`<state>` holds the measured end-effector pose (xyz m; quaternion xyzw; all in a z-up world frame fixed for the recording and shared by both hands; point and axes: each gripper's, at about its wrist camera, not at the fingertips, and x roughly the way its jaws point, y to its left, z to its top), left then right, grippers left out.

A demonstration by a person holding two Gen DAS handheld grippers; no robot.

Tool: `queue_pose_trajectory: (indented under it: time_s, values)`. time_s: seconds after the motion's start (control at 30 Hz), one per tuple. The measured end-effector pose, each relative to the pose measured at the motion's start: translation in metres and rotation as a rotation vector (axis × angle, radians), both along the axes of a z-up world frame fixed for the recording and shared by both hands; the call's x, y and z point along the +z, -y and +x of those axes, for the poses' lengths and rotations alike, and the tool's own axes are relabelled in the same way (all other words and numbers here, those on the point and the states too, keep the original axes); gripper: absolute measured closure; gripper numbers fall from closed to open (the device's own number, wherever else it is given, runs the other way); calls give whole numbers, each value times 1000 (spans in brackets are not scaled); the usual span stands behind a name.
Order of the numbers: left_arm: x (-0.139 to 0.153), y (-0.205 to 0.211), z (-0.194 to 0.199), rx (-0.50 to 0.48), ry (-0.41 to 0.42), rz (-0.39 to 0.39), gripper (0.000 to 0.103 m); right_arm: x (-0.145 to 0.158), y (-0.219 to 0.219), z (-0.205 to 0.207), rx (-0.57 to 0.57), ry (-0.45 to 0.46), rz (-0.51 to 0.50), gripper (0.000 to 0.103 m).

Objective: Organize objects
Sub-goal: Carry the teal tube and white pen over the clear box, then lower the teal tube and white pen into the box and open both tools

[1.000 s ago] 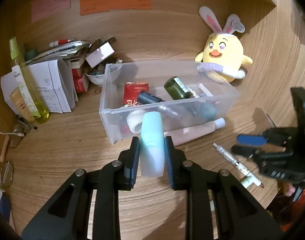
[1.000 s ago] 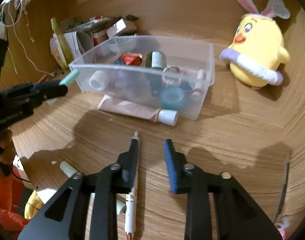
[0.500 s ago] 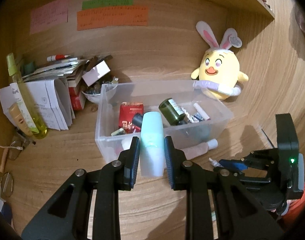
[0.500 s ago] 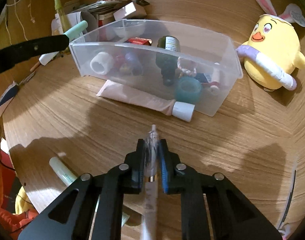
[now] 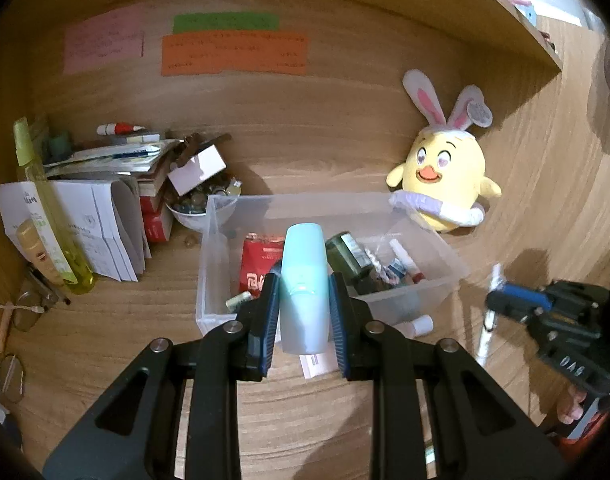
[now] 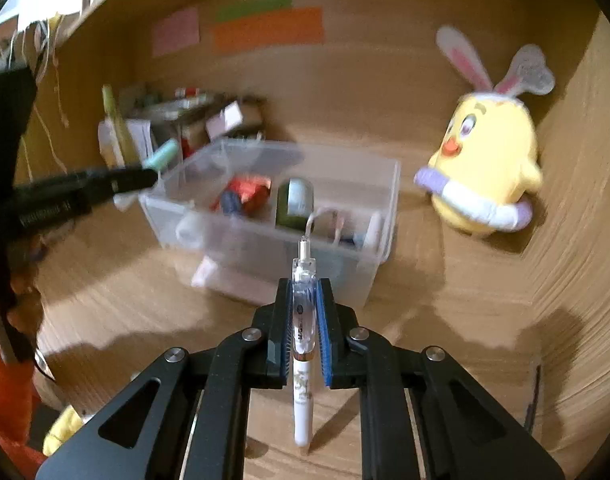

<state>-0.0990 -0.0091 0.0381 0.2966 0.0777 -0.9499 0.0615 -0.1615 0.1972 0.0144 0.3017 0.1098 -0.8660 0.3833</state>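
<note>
Both loaded for drop into clear bin [image 5: 445, 256]: L gripper [image 5: 303, 312] clamped on mint tube [image 5: 303, 280] above it, R gripper [image 6: 308, 320] pinching pen [image 6: 303, 320] lengthwise, tip fwd.

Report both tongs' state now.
Left tongs: closed on the mint tube.
Right tongs: closed on the pen.

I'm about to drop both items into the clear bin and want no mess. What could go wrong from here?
1. The bin is already crowded with a dark green bottle, a red packet and small tubes, so the mint tube in the left tool may land on them and roll.
2. The right tool grips the pen mid-barrel; it could pivot or slip.
3. Both tools approach the same bin and might collide.
</note>
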Motion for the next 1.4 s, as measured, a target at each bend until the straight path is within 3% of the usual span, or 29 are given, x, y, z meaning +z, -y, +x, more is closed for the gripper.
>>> queue_pose_trajectory:
  time_s: [0.37,0.67,1.17,1.4]
  values:
    - [14,12,-9,29,-28,7,79,57,-3,-7,-11,-113,-134,93]
    - [13,24,-31,45,-7,7,79,85,11,-19,-45,-202,-163,93]
    - [-31,45,-71,63,112,43,79,27,67,-44,-97,-230,83,93]
    - [-38,42,-74,37,127,47,79,10,92,-43,-42,-210,121,91]
